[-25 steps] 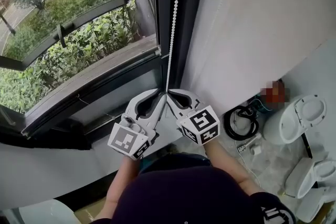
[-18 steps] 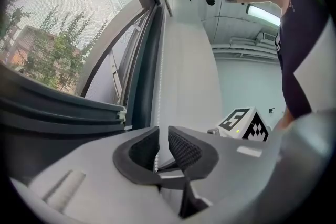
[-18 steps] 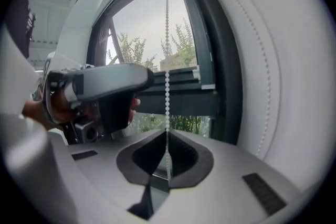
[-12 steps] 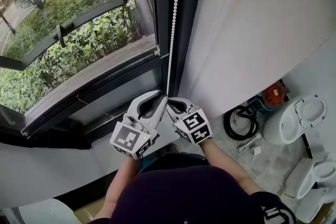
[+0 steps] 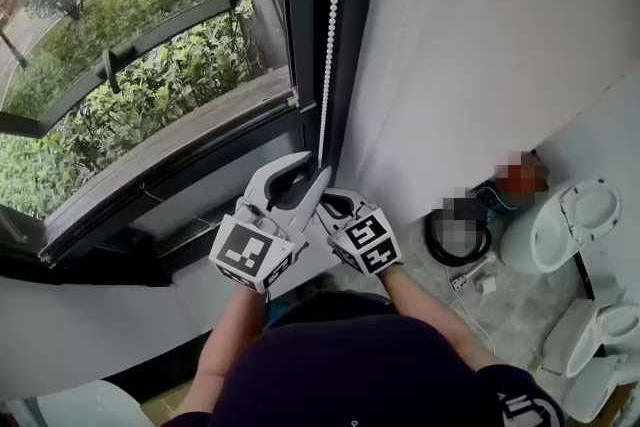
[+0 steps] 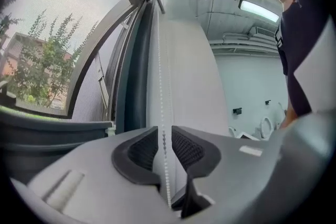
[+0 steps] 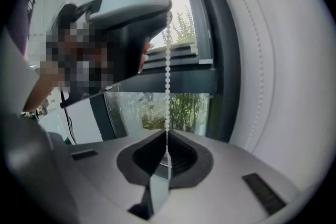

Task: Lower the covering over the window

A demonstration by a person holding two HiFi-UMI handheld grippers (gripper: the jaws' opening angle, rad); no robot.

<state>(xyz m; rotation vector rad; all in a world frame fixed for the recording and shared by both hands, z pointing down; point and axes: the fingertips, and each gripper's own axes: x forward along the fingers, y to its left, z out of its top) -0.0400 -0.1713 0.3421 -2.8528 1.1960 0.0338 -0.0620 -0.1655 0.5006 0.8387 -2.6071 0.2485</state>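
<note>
A white bead chain (image 5: 330, 35) hangs down along the dark window frame (image 5: 300, 35), beside the uncovered window (image 5: 130, 65) with greenery outside. My left gripper (image 5: 318, 173) is the upper one. Its jaws are opening, and in the left gripper view the bead chain (image 6: 160, 86) runs through the narrow gap of the left gripper (image 6: 164, 131) without being pressed. Just below it, my right gripper (image 5: 320, 203) is shut on the chain. In the right gripper view the bead chain (image 7: 168, 76) drops straight into the closed jaws of the right gripper (image 7: 168, 136).
A broad white blind-like surface (image 5: 480, 45) fills the right side beside the frame. On the floor at the right stand white toilets (image 5: 565, 225) and a dark coiled hose (image 5: 460, 230). The dark sill (image 5: 180, 165) runs under the glass.
The right gripper has come down a little with the chain. The left gripper has risen above it along the chain, and its jaws have loosened.
</note>
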